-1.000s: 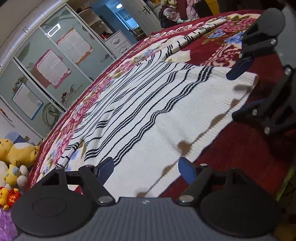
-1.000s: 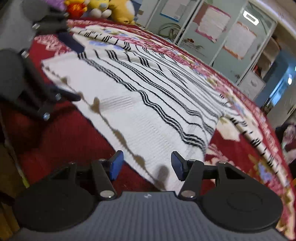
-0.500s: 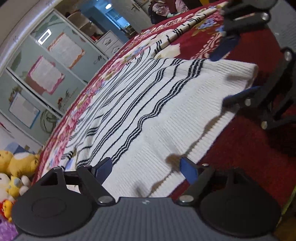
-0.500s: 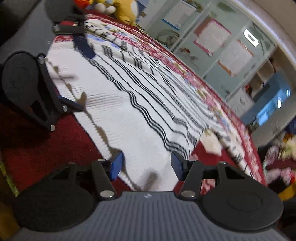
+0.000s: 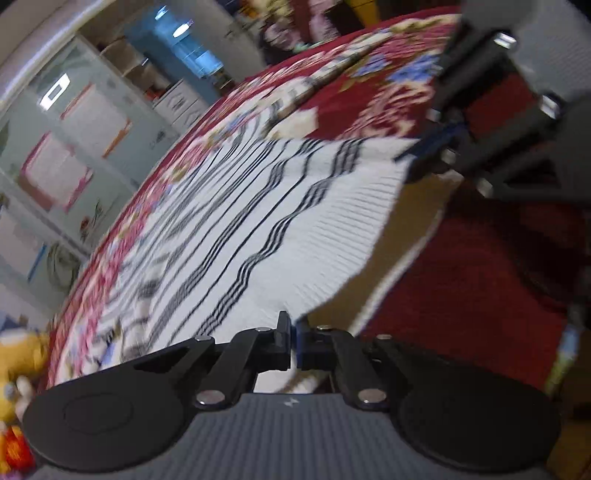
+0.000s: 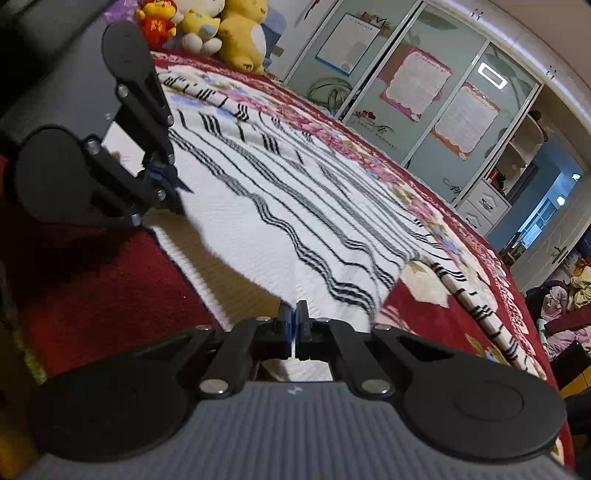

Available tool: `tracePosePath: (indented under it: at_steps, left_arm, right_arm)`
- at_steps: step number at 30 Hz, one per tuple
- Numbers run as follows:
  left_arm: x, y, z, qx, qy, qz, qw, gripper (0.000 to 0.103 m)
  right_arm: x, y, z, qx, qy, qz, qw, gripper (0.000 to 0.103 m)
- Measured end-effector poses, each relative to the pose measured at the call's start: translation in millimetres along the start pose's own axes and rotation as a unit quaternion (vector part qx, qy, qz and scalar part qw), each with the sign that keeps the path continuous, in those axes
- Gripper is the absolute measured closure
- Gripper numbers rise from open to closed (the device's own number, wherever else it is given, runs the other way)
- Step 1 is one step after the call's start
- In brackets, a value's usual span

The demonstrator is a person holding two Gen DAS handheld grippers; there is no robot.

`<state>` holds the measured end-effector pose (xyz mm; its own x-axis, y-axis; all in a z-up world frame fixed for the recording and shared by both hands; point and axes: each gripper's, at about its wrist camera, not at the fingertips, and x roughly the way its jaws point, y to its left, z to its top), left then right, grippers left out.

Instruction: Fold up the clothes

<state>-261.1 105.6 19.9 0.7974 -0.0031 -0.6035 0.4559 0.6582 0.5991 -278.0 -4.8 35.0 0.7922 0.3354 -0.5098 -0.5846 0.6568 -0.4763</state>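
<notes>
Sweater [image 5: 280, 206] hem lifted off red bedspread [image 5: 480, 266] | left tool [image 5: 293, 334] pinching hem | right tool [image 6: 294, 325] pinching hem

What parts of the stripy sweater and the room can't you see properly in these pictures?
- Striped sweater: its near hem, left wrist view, is hidden behind the left tongs.
- Its far end is smeared by motion blur there.
- Right wrist view: the right tongs cover the hem corner.
- Stuffed toys: cut off by the top edge.
- Wardrobe posters: print too small to read.

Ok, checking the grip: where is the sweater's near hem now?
The sweater's hem is lifted off the red bedspread, pinched by the right gripper and the left gripper at opposite corners.
</notes>
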Motion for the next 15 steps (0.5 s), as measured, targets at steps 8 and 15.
tracePosePath:
  at_steps: [8,15]
  left_arm:
    - [-12,-30,-4,0.067,-0.008,-0.01,0.9977,0.1]
    - [-27,-7,-12,-0.007,-0.011,-0.016,0.9998,0.047]
  right_arm:
    - [-11,-4,-20,-0.015,0.035,0.009,0.999,0.103]
    - [-23,-25,-34,0.081,0.043,0.037,0.995,0.076]
